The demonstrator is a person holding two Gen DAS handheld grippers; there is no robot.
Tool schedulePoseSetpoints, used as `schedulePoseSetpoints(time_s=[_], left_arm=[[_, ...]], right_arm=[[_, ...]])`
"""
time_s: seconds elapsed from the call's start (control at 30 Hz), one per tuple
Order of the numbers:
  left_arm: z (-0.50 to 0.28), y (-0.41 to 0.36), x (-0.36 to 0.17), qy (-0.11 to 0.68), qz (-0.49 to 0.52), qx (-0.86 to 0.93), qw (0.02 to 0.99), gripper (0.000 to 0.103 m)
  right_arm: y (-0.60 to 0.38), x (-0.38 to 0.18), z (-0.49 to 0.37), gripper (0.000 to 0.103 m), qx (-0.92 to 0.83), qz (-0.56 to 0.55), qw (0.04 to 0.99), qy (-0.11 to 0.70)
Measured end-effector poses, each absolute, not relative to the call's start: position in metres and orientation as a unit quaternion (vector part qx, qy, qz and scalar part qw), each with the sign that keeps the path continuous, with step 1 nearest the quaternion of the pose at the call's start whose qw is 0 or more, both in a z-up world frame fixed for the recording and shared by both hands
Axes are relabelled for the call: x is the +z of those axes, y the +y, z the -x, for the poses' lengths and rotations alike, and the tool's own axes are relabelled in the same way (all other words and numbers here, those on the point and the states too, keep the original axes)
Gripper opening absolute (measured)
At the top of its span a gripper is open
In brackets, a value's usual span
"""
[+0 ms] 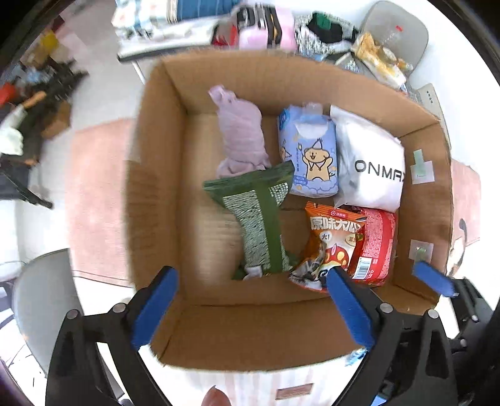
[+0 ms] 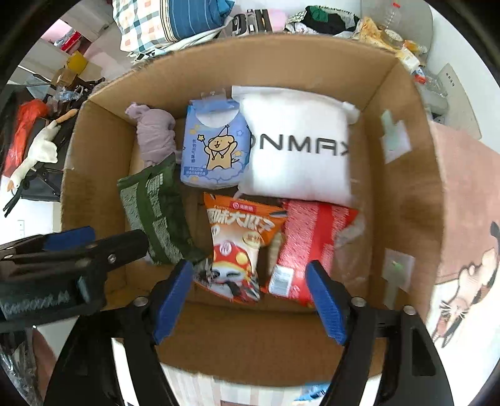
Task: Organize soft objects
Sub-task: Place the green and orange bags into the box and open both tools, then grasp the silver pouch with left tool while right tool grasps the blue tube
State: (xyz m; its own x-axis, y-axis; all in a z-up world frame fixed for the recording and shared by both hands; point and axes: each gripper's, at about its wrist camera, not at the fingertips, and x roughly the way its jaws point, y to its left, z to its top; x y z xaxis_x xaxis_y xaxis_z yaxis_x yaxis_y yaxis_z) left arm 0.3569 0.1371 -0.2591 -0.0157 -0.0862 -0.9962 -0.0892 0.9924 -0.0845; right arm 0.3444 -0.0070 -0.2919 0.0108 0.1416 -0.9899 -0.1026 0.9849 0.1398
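Note:
An open cardboard box [image 1: 156, 150] [image 2: 406, 193] holds soft things: a lilac cloth [image 1: 240, 134] [image 2: 154, 137], a green patterned cloth [image 1: 256, 218] [image 2: 153, 215], a blue tissue pack with a bear [image 1: 309, 153] [image 2: 215, 143], a white ONMAX bag [image 1: 372, 165] [image 2: 297, 146], an orange snack bag [image 1: 331, 243] [image 2: 237, 246] and a red packet [image 1: 373, 246] [image 2: 306, 246]. My left gripper [image 1: 250, 306] is open and empty above the box's near wall. My right gripper [image 2: 250, 303] is open and empty above the near wall, over the snack bags.
The box stands on a pink cat-print cloth [image 2: 462, 218]. A pile of clothes [image 1: 265, 28] and pillows [image 2: 162, 25] lies behind the box. A grey chair [image 1: 40, 299] is at the left. The left gripper shows in the right view [image 2: 78, 246].

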Motion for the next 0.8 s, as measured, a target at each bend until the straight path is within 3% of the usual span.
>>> schedulePoseSetpoints(time_s=[0.07,0.8], left_arm=[[-0.343,0.136,-0.245,0.699,0.061,0.008,0.713,0.099],[-0.248,0.129,-0.139,0.566,0.067,0.082,0.818,0.101]], right_arm=[[-0.008,-0.282,-0.335,0.103,0.080,0.002,0.721,0.688],[-0.038,-0.151,-0.248,0.103,0.082,0.004,0.801,0.593]])
